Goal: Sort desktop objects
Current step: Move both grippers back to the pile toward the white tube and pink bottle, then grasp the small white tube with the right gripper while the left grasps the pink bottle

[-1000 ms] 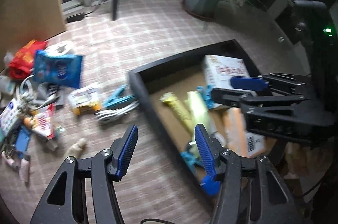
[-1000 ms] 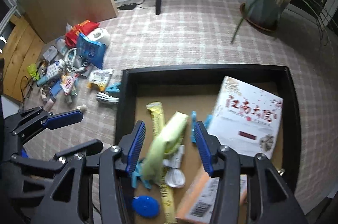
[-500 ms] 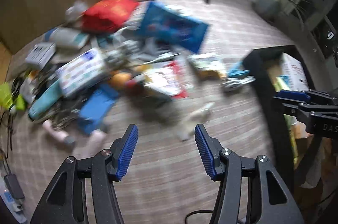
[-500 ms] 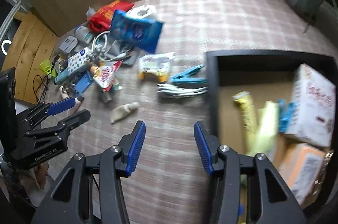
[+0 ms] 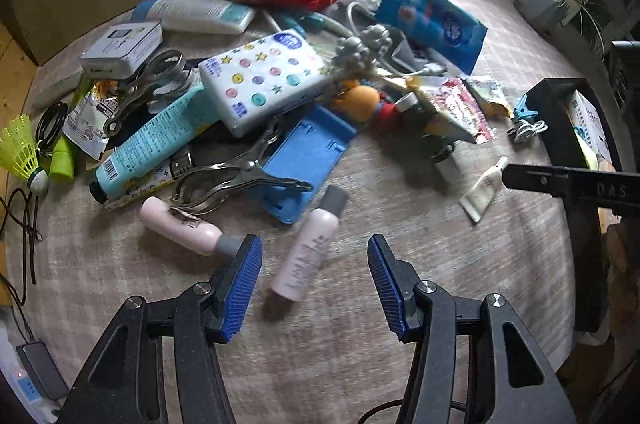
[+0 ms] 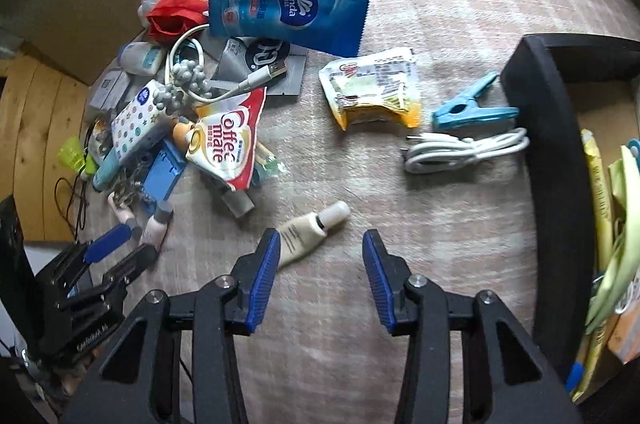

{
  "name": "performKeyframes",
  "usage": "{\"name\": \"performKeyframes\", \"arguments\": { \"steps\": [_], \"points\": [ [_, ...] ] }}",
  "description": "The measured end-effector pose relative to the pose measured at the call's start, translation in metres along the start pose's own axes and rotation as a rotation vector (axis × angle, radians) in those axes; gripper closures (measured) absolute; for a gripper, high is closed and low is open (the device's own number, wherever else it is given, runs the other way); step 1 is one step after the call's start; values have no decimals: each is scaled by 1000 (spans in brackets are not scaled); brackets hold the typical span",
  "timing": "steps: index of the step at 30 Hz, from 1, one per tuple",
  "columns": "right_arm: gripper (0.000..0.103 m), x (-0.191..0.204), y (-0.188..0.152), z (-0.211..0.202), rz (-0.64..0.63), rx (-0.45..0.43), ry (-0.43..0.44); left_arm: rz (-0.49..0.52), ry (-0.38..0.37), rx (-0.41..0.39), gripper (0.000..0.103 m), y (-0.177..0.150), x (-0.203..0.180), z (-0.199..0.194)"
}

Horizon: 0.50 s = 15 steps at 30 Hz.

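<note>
Both grippers hang empty over the cluttered cloth, so the step in hand looks like choosing the next things to pick up. The left gripper (image 5: pixel 315 284) has its jaws spread wide, and a pink bottle (image 5: pixel 308 248) lies on the cloth between and just ahead of them, low in the middle of the left view. The right gripper (image 6: pixel 320 274) is likewise spread and holds nothing; a small cream tube (image 6: pixel 310 234) lies just beside its left finger. The next move probably calls for lowering each gripper so the jaws straddle its item across the narrow width, then closing. The black tray (image 6: pixel 548 128) fills the right edge of the right view; inside it I see yellow and pale green packets (image 6: pixel 612 208), though blur hides what they are.
</note>
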State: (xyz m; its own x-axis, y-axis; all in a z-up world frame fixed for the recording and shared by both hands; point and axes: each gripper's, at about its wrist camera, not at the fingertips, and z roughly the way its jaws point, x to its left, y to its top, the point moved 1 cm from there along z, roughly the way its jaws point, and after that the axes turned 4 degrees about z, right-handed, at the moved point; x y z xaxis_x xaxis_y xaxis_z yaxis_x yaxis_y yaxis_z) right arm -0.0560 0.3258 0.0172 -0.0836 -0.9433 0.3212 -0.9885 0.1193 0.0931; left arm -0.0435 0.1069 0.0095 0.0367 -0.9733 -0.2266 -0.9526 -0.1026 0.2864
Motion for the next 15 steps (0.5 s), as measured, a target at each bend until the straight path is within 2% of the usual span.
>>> {"name": "performKeyframes", "arguments": {
  "steps": [6, 15],
  "points": [
    [73, 11, 2, 11, 18, 0, -46, 16, -25, 13, 52, -2, 6, 7],
    [73, 36, 2, 22, -47, -28, -137, 24, -45, 35, 58, -2, 5, 20]
  ]
}}
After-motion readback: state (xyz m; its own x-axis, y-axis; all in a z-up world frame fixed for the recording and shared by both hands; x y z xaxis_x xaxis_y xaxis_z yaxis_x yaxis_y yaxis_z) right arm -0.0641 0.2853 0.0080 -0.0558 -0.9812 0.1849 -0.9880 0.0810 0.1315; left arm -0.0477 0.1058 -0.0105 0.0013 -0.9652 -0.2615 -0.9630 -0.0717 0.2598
